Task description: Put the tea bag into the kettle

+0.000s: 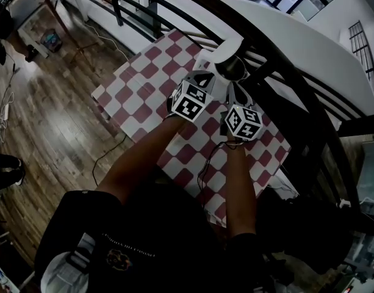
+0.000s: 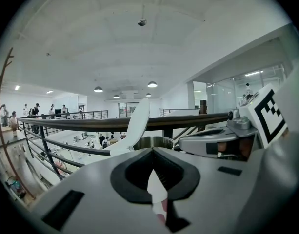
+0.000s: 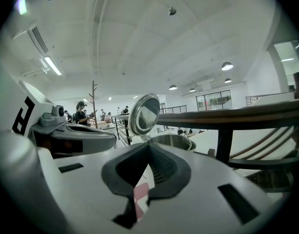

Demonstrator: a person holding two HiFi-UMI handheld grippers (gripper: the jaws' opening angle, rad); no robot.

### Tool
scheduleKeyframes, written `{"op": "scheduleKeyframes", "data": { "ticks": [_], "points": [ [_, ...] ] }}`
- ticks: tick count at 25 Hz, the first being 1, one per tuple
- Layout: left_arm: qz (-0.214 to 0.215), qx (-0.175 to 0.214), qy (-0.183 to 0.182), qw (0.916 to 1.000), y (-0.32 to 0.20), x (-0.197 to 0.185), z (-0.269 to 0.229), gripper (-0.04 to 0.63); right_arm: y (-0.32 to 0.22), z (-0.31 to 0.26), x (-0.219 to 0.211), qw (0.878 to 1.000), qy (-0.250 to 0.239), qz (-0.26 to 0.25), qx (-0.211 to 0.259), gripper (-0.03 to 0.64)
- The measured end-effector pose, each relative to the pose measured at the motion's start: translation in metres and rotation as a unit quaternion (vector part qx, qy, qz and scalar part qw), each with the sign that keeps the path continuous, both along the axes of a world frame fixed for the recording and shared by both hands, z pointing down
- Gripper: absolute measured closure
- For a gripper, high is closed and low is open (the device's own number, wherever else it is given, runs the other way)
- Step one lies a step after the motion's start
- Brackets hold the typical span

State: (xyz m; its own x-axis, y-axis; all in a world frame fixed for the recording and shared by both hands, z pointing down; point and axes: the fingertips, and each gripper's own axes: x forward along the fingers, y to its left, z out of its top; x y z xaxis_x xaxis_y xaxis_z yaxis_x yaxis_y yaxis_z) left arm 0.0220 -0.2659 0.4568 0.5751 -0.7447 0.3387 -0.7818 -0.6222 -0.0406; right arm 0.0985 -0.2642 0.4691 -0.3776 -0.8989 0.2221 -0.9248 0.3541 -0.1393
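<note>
Left gripper point(image 2: 151, 150) and right gripper point(image 3: 149, 145), jaws pressed together with nothing visibly pinched, are hovering just short of the open-lidded stainless steel kettle point(image 1: 230, 69); no tea bag is showing in any view; the drop is appearing not yet done

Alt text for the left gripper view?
The left tool, jaws closed together, points at an open steel kettle whose white lid stands flipped up. The right tool sits close at the right, and a dark railing crosses behind.
</note>
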Motion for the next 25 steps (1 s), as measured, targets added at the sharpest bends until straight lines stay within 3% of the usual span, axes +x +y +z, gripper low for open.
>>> {"op": "scheduleKeyframes", "data": {
  "ticks": [25],
  "points": [
    [-0.054, 0.012, 0.010, 0.9984, 0.003, -0.080, -0.020, 0.591, -0.005, -0.019, -0.077, 0.998, 0.015, -0.056, 0.015, 0.606]
  ]
}}
